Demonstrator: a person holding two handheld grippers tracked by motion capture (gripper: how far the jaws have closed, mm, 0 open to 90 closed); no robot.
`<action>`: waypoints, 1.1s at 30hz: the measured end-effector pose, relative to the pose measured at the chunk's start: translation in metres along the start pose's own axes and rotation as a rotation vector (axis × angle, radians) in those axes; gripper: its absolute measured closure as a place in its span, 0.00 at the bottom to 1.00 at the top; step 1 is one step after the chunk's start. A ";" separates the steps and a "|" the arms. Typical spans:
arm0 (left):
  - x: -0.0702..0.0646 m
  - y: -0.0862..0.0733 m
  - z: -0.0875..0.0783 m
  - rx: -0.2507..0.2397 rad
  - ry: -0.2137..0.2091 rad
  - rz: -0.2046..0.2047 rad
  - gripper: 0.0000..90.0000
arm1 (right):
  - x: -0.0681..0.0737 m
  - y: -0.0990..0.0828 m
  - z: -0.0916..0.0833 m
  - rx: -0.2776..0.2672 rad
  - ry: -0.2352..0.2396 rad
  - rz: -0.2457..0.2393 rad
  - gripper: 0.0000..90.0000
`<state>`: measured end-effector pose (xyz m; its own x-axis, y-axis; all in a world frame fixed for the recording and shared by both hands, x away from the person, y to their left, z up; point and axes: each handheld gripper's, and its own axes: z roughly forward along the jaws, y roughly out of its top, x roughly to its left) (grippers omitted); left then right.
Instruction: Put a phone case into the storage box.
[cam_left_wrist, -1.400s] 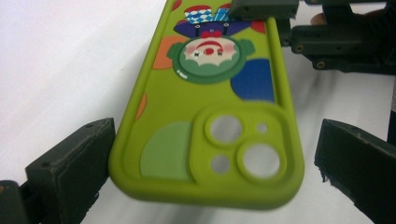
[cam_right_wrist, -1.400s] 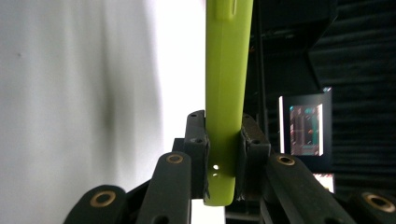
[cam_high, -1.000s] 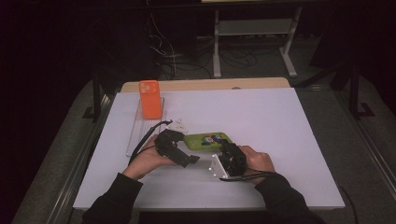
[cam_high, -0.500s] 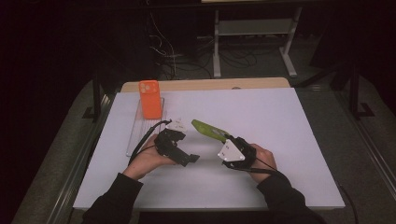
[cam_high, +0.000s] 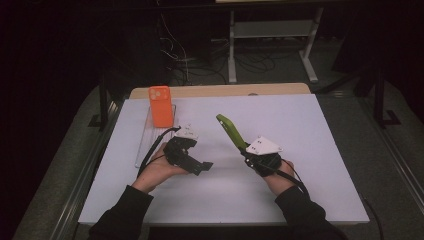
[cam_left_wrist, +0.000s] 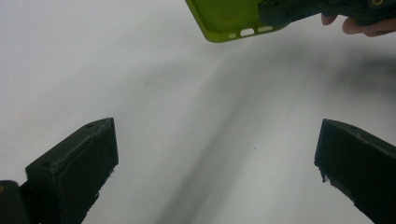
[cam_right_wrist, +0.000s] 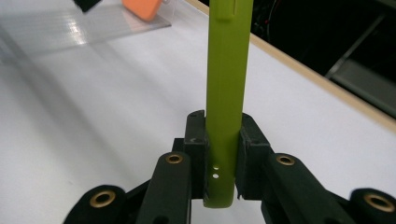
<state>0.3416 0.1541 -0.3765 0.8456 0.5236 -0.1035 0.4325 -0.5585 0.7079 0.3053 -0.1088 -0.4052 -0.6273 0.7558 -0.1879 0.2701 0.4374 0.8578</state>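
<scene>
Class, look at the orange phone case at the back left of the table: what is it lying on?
The orange phone case lies on a clear plastic tray, which rests on the white table. The tray's surface directly beneath the case is covered.

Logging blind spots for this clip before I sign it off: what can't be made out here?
- Green phone case: top end cut off by the upper edge of the right gripper view; in the left gripper view its far end runs past the top edge.
- Orange phone case: whether it stands on or behind the clear tray is too small to tell in the high view.
- Right claw: its tips are hidden under its grey plate in the high view.
</scene>
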 end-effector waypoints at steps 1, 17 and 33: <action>0.000 0.000 0.000 -0.001 -0.001 0.001 0.00 | -0.002 -0.001 0.000 0.003 0.015 0.026 0.84; 0.006 0.008 0.001 -0.087 0.009 -0.084 0.00 | -0.009 -0.008 0.003 0.010 0.105 0.214 0.84; 0.011 0.030 0.009 -0.219 -0.029 -0.179 0.00 | -0.004 -0.005 0.005 -0.006 0.141 0.248 0.84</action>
<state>0.3672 0.1373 -0.3631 0.7717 0.5811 -0.2584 0.5006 -0.3043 0.8104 0.3102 -0.1122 -0.4113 -0.6384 0.7636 0.0962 0.4236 0.2442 0.8723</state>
